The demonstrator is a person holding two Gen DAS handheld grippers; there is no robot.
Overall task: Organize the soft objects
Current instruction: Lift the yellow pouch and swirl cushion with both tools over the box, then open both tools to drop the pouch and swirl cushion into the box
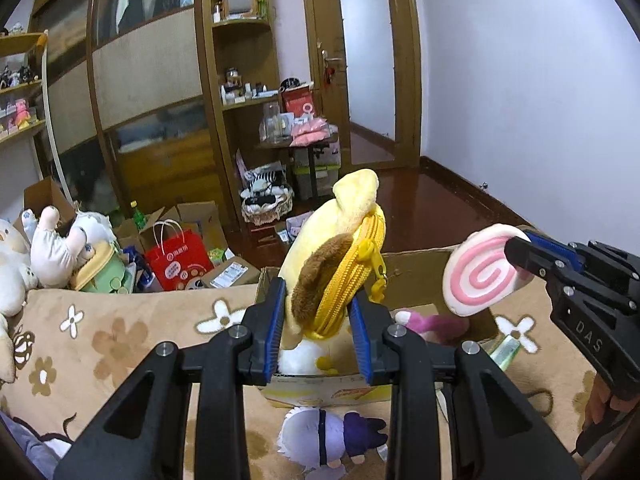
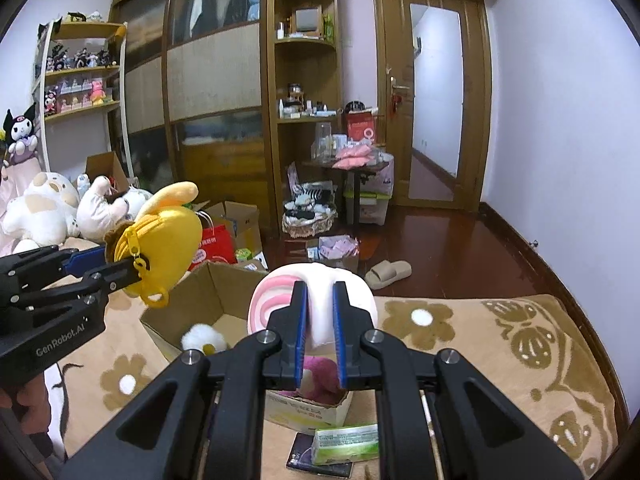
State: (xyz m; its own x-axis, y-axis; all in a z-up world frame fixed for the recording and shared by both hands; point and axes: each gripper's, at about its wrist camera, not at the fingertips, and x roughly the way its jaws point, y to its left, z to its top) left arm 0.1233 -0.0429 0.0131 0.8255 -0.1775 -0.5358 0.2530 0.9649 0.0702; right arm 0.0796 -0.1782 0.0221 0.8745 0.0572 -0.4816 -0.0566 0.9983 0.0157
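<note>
My left gripper (image 1: pixel 318 312) is shut on a yellow plush pouch (image 1: pixel 340 252) with a zipper and a brown patch, held above an open cardboard box (image 1: pixel 412 264) on the flowered blanket. The same pouch (image 2: pixel 168 232) and left gripper (image 2: pixel 120 270) show at the left of the right wrist view. My right gripper (image 2: pixel 320 312) is shut on a soft white disc with a pink swirl (image 2: pixel 276 304), also over the box (image 2: pixel 200 292). From the left, that disc (image 1: pixel 484 276) hangs at the right. Inside the box lie a white plush (image 2: pixel 202 338) and a pink plush (image 2: pixel 320 376).
A white and purple doll (image 1: pixel 328 440) lies on the blanket before the box. A green packet (image 2: pixel 346 442) and a dark booklet (image 2: pixel 300 460) lie near it. Several plush toys (image 1: pixel 52 252) pile at the left. Boxes, a red bag (image 1: pixel 180 260) and a slipper (image 2: pixel 388 274) sit on the floor.
</note>
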